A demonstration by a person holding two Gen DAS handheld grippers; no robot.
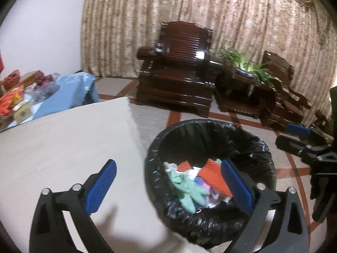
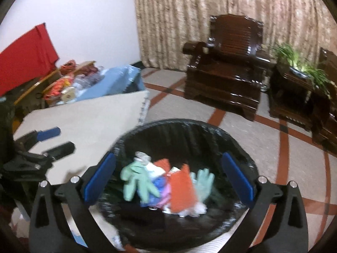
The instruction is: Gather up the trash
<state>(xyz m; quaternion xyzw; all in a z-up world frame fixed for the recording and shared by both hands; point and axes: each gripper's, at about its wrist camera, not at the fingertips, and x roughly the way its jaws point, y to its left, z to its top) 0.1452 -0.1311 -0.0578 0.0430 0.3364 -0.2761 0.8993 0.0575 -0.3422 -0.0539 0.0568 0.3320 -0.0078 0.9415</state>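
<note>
I am seeing both grippers standing wide open with nothing between their blue pads. My left gripper [image 1: 168,186] is hanging over the near left rim of the bin [image 1: 210,126], one pad above the pale table [image 1: 63,143] and the other above the bin's mouth. My right gripper [image 2: 168,177] is hovering squarely over the bin [image 2: 189,126], its two pads framing the trash inside.

The trash is lying at the bottom of the bin, on the black bag that is lining it. A mint-green glove [image 2: 137,179] is sprawling on the left of the heap, an orange piece [image 2: 182,189] is lying in the middle, and a second pale green glove [image 2: 203,181] is resting to its right. Blue and pink scraps are showing between them, though blur is keeping me from telling what they are. In the left view the same green glove [image 1: 187,189] and orange piece [image 1: 212,175] are showing.

The table is standing just beside the bin, on its left. Beyond the table, further from the bin, a blue cloth [image 2: 109,84] is covering a cluttered surface. Well behind the bin, a dark wooden armchair [image 2: 227,71] is standing before a beige curtain [image 2: 210,4], and a green plant [image 2: 301,65] is sitting on a dark side table to the chair's right. The bin is standing on a pale floor crossed by red lines.
</note>
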